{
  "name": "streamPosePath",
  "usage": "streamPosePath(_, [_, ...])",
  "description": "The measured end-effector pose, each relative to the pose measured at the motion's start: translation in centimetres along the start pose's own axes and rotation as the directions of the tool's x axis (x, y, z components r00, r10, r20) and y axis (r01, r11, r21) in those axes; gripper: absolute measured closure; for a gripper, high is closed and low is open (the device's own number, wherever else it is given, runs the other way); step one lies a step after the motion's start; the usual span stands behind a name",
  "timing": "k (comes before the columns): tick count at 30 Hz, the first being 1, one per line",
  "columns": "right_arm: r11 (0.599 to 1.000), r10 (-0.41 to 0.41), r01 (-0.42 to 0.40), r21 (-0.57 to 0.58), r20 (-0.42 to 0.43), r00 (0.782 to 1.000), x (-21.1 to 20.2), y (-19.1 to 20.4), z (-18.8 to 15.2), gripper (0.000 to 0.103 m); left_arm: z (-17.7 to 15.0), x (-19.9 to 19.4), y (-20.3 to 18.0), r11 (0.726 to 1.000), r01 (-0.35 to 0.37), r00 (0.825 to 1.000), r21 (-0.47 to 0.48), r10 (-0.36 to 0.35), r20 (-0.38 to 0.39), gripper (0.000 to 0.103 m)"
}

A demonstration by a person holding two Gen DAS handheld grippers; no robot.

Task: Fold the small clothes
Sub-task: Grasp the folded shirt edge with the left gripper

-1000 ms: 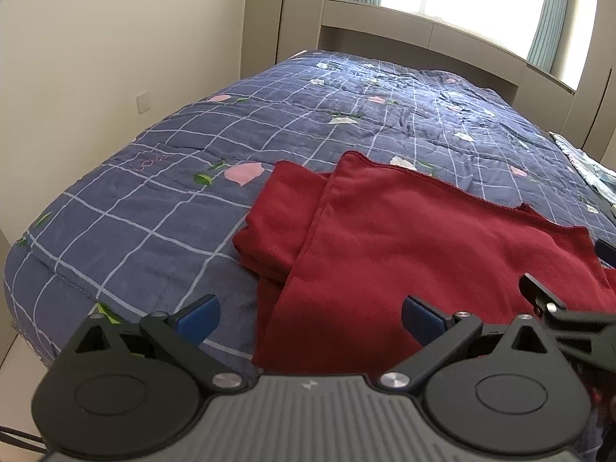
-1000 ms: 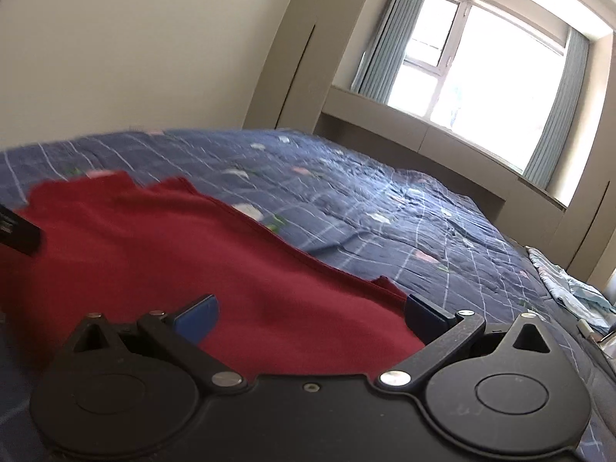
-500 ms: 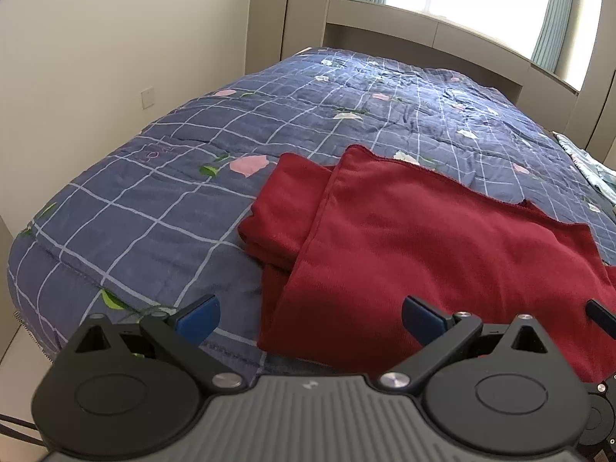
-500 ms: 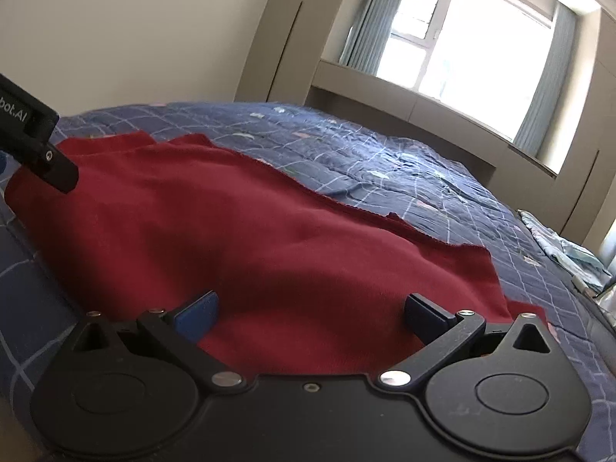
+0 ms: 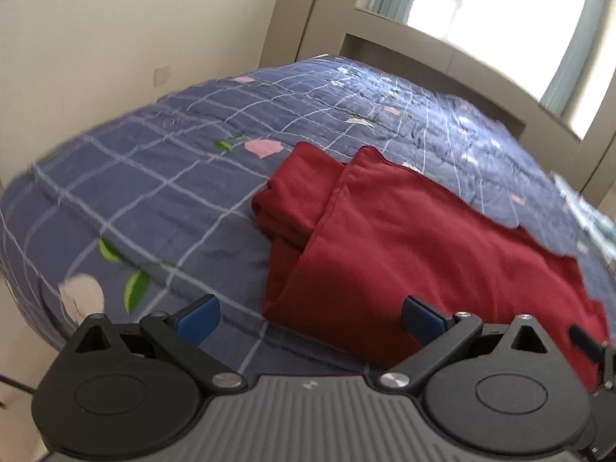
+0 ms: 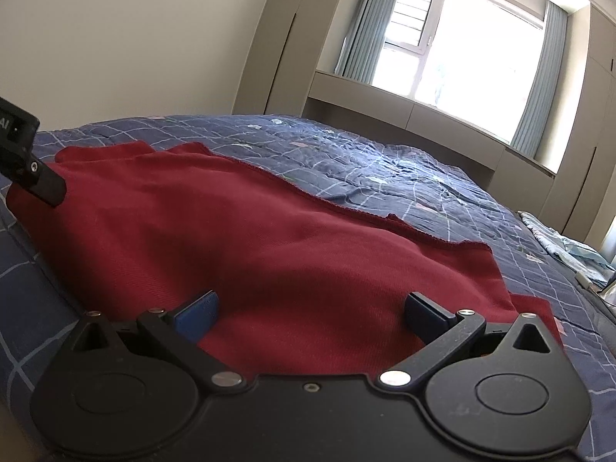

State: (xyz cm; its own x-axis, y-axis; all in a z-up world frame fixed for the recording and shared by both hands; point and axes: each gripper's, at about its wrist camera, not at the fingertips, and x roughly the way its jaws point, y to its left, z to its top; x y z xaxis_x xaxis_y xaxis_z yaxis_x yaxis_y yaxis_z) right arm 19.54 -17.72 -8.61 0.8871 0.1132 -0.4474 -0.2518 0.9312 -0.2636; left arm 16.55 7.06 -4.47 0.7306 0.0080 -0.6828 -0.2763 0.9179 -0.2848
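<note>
Red garment point(image 6: 238, 231) (folded) on checked quilt point(image 5: 154, 177), crumpled blue cloth point(image 6: 569, 246) well apart.

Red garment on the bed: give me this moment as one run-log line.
red garment: partly folded, flat on blue quilt | left hand-held gripper: open, empty | right hand-held gripper: open, over garment's near edge

A home bedroom: a quilted bed point(image 5: 161, 177), curtained window point(image 6: 442, 57) and built-in wardrobes point(image 6: 593, 146).
</note>
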Motion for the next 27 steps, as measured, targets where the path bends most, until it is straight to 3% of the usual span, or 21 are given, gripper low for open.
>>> streamPosePath(4, [1.0, 0.001, -0.001, 0.005, 0.001, 1.0, -0.1, -0.1, 0.0, 0.001, -1.1, 0.2, 1.7, 0.995, 0.079, 0.997, -0.06, -0.078, 0.022, 0.001])
streamPosePath(12, [1.0, 0.001, -0.001, 0.016, 0.007, 1.0, 0.0, 0.0, -0.1, 0.001, -1.8, 0.6, 2.5, 0.984, 0.163, 0.983, -0.066, -0.157, 0.093, 0.001])
streamPosePath(27, [1.0, -0.006, 0.006, 0.02, 0.019, 1.0, -0.3, 0.2, -0.2, 0.001, -2.1, 1.3, 2.4, 0.978, 0.182, 0.977, -0.101, -0.168, 0.13, 0.001])
